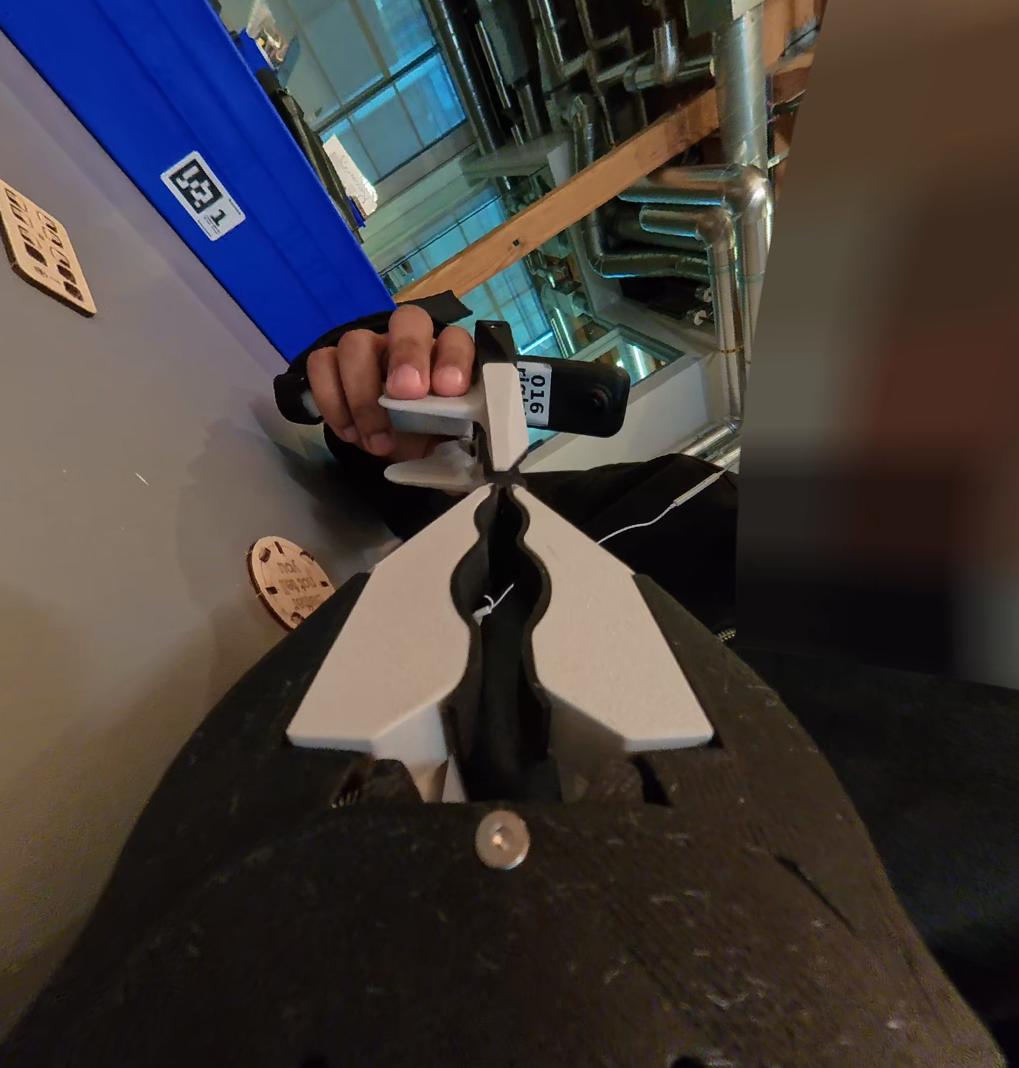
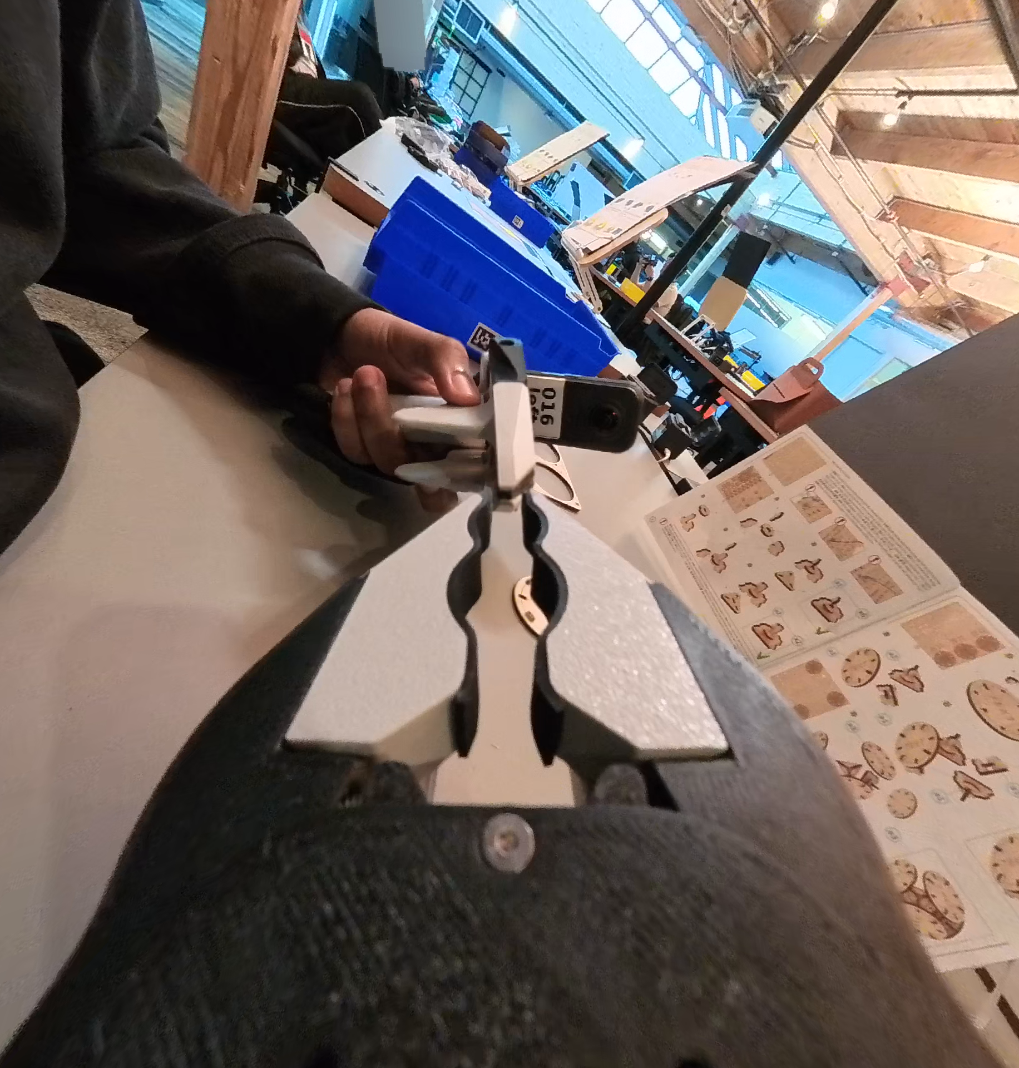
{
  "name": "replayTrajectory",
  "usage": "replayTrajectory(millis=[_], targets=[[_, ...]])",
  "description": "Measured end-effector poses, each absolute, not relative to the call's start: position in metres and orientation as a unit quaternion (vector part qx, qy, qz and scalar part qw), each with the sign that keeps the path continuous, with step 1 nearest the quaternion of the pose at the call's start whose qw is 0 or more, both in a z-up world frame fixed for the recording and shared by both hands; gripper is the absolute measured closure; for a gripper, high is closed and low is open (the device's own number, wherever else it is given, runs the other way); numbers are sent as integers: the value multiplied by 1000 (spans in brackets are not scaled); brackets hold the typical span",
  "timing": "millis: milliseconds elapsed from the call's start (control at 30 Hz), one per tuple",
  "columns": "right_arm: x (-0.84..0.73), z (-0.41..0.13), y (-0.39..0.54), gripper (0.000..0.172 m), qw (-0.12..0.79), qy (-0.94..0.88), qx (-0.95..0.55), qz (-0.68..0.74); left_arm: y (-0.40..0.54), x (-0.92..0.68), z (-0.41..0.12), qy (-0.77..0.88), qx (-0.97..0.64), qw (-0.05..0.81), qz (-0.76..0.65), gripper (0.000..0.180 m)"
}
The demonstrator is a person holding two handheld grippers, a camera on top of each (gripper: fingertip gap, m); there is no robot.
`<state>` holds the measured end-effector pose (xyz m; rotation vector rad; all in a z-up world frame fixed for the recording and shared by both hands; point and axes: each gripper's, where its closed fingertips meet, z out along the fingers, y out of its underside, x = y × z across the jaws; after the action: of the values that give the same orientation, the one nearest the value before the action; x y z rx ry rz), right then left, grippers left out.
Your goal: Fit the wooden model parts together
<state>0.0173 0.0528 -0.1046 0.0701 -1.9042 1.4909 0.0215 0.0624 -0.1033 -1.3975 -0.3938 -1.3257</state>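
Your left gripper (image 1: 500, 488) is clenched with nothing visible between its tips, which meet the tips of your right gripper (image 2: 504, 508) above the grey table (image 1: 120, 462). Your right gripper's jaws stand slightly parted, the left one's tip just between them. A wooden disc (image 1: 287, 581) lies on the table below-left; the blue bin (image 2: 484, 283) sits beyond your left hand (image 2: 391, 399), its contents hidden.

My left view is dim and warm, with a soft smeared patch down its right side. My right view is brighter, daylight pouring from high windows (image 2: 663, 58) and casting soft shadows on the tabletop (image 2: 120, 578). Both bend hard at the edges; my hands blur slightly.
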Motion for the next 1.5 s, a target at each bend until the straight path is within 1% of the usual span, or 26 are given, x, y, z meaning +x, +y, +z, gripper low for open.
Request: replayTrajectory(millis=[167, 267, 367, 467, 600, 667, 733, 800, 833, 1033, 1100, 1433, 1500], targets=[[14, -103, 57, 165, 361, -735, 22, 574, 62, 17, -105, -173, -601, 563, -540, 180], [8, -89, 66, 165, 355, -715, -15, 602, 62, 8, -107, -183, -610, 578, -510, 180], [-6, -75, 84, 166, 349, -687, -80, 632, 59, -10, -110, -204, -632, 601, -444, 180], [-20, -71, 100, 166, 331, -666, -145, 653, 53, -30, -120, -222, -679, 612, -340, 180], [-35, -92, 107, 166, 296, -690, -208, 627, 55, -39, -140, -217, -745, 590, -222, 177], [-34, -120, 98, 162, 236, -740, -224, 588, 59, -35, -151, -206, -773, 567, -196, 178], [-25, -159, 88, 161, 150, -803, -241, 524, 62, -32, -158, -200, -787, 552, -189, 178], [-20, -182, 81, 164, 101, -839, -250, 473, 63, -29, -160, -200, -789, 547, -197, 178], [-19, -189, 80, 164, 90, -849, -252, 456, 64, -28, -160, -201, -787, 547, -202, 178], [-25, -202, 79, 154, 115, -864, -264, 413, 64, -29, -162, -208, -785, 544, -210, 178], [-26, -201, 76, 157, 110, -861, -269, 416, 65, -29, -163, -208, -788, 540, -212, 178], [-32, -207, 72, 157, 108, -865, -283, 399, 66, -26, -164, -200, -795, 534, -208, 180], [-30, -207, 70, 163, 111, -868, -275, 397, 66, -26, -164, -200, -794, 535, -208, 180]])
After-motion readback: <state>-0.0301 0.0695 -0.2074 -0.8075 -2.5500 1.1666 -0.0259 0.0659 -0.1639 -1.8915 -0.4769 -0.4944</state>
